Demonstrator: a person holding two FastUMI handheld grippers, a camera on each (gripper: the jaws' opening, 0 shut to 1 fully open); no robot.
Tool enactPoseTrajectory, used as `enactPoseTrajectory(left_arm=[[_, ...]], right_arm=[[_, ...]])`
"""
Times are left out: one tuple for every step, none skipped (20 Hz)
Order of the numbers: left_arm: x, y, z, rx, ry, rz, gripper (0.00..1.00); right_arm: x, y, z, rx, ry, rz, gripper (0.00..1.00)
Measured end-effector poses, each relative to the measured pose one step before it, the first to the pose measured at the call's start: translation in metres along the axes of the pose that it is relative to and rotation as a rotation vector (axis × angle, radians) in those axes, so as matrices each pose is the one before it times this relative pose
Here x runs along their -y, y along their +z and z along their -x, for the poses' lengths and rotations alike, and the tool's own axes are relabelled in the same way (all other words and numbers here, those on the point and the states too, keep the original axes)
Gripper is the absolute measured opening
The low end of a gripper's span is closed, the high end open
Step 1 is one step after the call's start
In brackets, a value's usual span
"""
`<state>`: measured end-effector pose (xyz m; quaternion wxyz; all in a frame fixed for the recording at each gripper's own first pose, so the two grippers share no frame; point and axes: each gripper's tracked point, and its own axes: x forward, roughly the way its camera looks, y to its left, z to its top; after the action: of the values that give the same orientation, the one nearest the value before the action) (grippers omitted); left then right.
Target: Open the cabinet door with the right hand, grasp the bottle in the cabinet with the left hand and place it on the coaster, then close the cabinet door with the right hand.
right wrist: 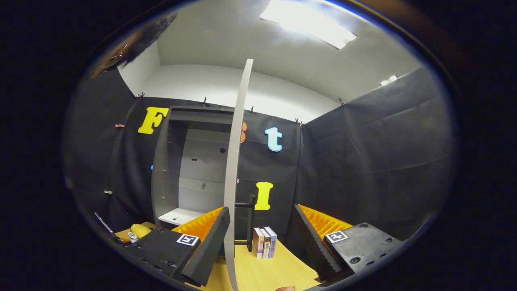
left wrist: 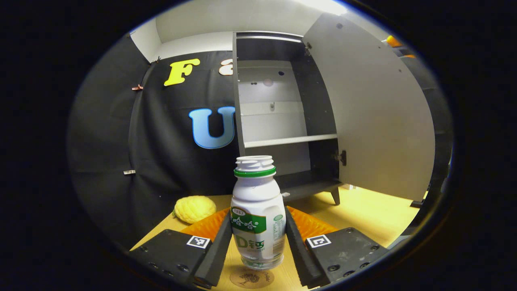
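In the left gripper view a white bottle (left wrist: pixel 257 210) with a green neck band and green label, cap off, stands between the fingers of my left gripper (left wrist: pixel 258 258), which is shut on its sides. Its base is just over a round brown coaster (left wrist: pixel 251 279) on the wooden table; I cannot tell whether they touch. Behind it the grey cabinet (left wrist: pixel 278 121) is open, its door (left wrist: pixel 375 113) swung out to the right. In the right gripper view my right gripper (right wrist: pixel 260 250) is open. The door's thin edge (right wrist: pixel 236 161) rises between its fingers, close to the left finger (right wrist: pixel 210 246).
A yellow bumpy object (left wrist: pixel 194 209) lies on the table left of the cabinet. A white shelf (left wrist: pixel 290 140) crosses the cabinet's inside. The door's black handle (right wrist: pixel 249 218) and a few upright books (right wrist: pixel 264 242) stand on the wooden table (right wrist: pixel 274 270) beyond the right gripper.
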<state>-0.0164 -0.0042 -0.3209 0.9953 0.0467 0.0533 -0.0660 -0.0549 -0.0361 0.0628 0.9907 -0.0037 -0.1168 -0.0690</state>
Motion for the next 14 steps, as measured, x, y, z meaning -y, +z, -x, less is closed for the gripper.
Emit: enactPoseTrajectory(left_arm=[[0.00124, -0.00712, 0.00172, -0.00094, -0.0087, 0.00706, 0.72], [0.00003, -0.00808, 0.00186, 0.00204, -0.00404, 0.00908, 0.72], [-0.00111, -0.00759, 0.00003, -0.00023, -0.00218, 0.00256, 0.72], [-0.00232, -0.00741, -0.00137, 0.00319, 0.00221, 0.00105, 0.72], [-0.00398, -0.00539, -0.00298, 0.00122, 0.0065, 0.00251, 0.72], [-0.00463, -0.00787, -0.00076, -0.0028, 0.00809, 0.00308, 0.72], [-0.0053, -0.00653, -0.00225, 0.00029, 0.00468, 0.00089, 0.73], [-0.00317, -0.00581, -0.00145, -0.00508, 0.00209, 0.00225, 0.73], [-0.00371, -0.00464, -0.00138, -0.00262, 0.0012, 0.00631, 0.73], [-0.00058, -0.0052, 0.00098, -0.00037, -0.00781, 0.00973, 0.73], [0.00029, -0.00391, 0.00109, 0.00096, -0.00497, 0.00201, 0.74], [-0.00133, -0.00579, 0.00103, -0.00471, 0.00025, 0.0023, 0.74], [-0.00172, -0.00498, 0.00051, -0.0071, -0.00145, 0.00686, 0.74], [-0.00271, -0.00511, 0.00193, -0.00516, 0.00152, 0.00542, 0.74]], right_arm=[[-0.00441, -0.00135, 0.00062, -0.00324, 0.0039, -0.01687, 0.97], [-0.00217, -0.00147, -0.0009, -0.0041, 0.00031, -0.01188, 0.96], [0.003, 0.00069, -0.00135, -0.00617, -0.0105, 0.00848, 0.94], [0.00124, -0.00023, -0.0009, 0.00037, -0.00505, 0.01501, 0.96], [-0.00086, -0.00077, -0.00081, -0.00152, -0.00399, 0.01399, 0.96], [-0.00097, 0.00041, 0.00114, -0.00217, -0.00363, 0.0028, 0.96], [-0.0014, 0.00046, 0.00122, -0.00412, -0.00418, -0.00545, 0.96], [-0.00143, 0.00059, 0.00072, -0.00223, -0.001, -0.00346, 0.96], [0.00219, -0.00006, -0.00188, -0.00273, -0.00966, 0.01, 0.96], [0.00309, 0.00145, -0.00175, -0.00261, -0.00775, 0.00858, 0.96], [0.00115, 0.00074, -0.00162, -0.00055, -0.01068, 0.00104, 0.96], [0.0024, 0.00149, -0.00232, -0.00063, -0.01047, -0.00608, 0.96], [0.00309, 0.00065, -0.00313, -0.00177, -0.01169, -0.01173, 0.96], [0.00316, -0.00025, -0.00201, -0.00553, -0.0116, -0.01212, 0.96]])
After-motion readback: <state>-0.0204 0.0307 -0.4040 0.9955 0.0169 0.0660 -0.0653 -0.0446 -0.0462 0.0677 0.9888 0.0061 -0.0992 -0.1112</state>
